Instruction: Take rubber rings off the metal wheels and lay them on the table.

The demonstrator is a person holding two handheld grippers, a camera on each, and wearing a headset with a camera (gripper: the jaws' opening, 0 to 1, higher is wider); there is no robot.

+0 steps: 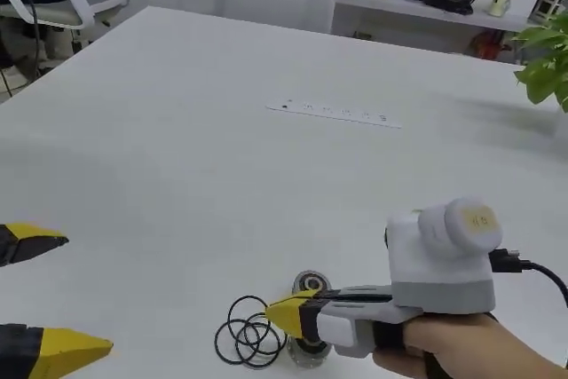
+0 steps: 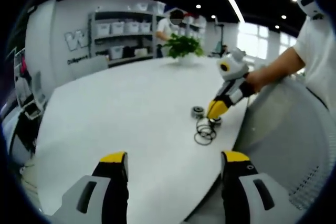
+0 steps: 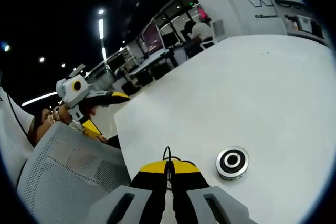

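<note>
On the table (image 1: 266,175), rubber rings (image 1: 248,333) lie just beside the right tool (image 1: 271,312).

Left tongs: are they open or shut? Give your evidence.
Open. In the left gripper view the left tongs show their two yellow tips wide apart, with bare table between them and nothing held.

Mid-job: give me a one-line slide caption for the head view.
Shut right gripper at a pile of black rubber rings beside a metal wheel on the white table; left gripper open.
</note>
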